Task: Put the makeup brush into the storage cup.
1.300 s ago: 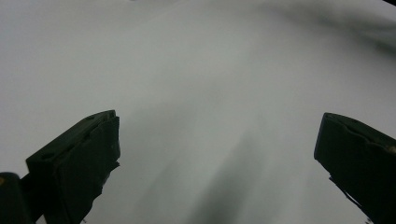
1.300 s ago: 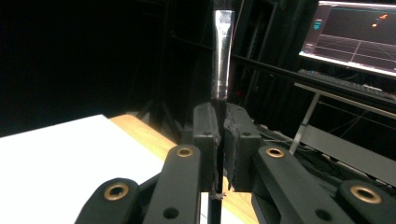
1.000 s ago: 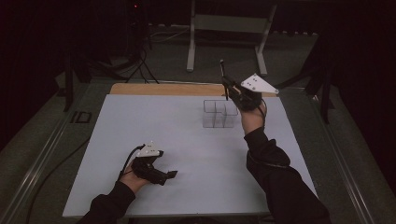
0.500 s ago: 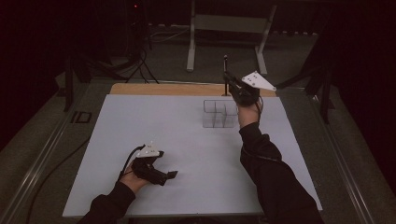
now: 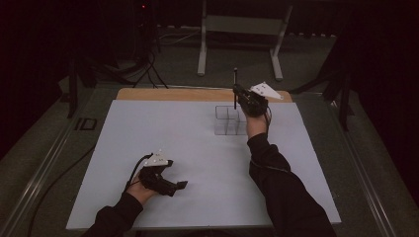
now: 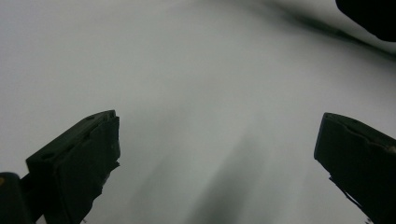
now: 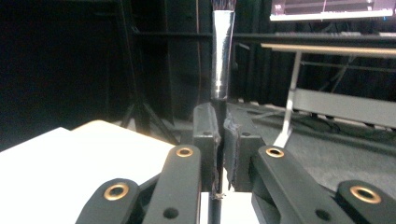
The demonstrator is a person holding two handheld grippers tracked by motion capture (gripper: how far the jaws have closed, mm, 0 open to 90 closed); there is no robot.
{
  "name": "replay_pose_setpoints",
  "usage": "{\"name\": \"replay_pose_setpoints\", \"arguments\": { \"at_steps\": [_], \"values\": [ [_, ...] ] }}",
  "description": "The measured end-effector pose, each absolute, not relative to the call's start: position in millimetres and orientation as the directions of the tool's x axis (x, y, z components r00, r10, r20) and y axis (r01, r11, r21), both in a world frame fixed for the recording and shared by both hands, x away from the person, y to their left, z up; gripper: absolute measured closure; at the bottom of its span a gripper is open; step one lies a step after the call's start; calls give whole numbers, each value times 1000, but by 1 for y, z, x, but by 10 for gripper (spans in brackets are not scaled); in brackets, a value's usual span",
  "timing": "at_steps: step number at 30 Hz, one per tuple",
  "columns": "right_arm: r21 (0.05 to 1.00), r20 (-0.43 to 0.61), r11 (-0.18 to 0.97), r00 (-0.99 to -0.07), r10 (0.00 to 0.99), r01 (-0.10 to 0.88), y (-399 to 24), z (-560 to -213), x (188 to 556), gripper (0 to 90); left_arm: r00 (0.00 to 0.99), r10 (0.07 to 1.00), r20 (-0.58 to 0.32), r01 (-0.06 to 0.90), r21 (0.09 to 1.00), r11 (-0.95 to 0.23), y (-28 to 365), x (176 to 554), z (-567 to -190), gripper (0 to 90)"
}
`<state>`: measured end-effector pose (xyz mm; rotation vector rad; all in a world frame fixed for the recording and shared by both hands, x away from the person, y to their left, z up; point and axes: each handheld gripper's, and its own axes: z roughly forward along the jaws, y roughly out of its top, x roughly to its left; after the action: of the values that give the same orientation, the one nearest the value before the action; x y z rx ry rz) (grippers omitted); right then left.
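My right gripper [image 5: 239, 98] is at the far right of the white table [image 5: 148, 133], shut on a thin brush [image 5: 235, 81] that stands upright. In the right gripper view the jaws [image 7: 221, 135] pinch the brush's dark handle just below its silver ferrule [image 7: 222, 56]. A clear box [image 5: 228, 121] with small compartments sits on the table right below and in front of that gripper. My left gripper [image 5: 179, 186] lies low on the near left of the table. Its jaws [image 6: 219, 154] stand wide apart over bare white surface, holding nothing.
A wooden strip [image 5: 173, 94] runs along the table's far edge. Behind it stands a grey metal frame [image 5: 242, 24], with cables on the floor [image 5: 143, 69] at the back left. A small dark object [image 5: 85, 123] lies beside the table's left edge.
My right gripper has come down a little with the brush, closer to the clear box. The left gripper has stayed where it was.
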<state>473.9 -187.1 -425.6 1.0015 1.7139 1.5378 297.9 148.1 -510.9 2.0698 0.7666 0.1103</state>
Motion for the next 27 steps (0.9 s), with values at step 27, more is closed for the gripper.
{"name": "replay_pose_setpoints", "arguments": {
  "at_steps": [27],
  "values": [
    [911, 140, 26, -368, 919, 411, -177, -468, 474, 841, 801, 556, -222, 495, 768, -407, 148, 299, -512, 16]
  ]
}}
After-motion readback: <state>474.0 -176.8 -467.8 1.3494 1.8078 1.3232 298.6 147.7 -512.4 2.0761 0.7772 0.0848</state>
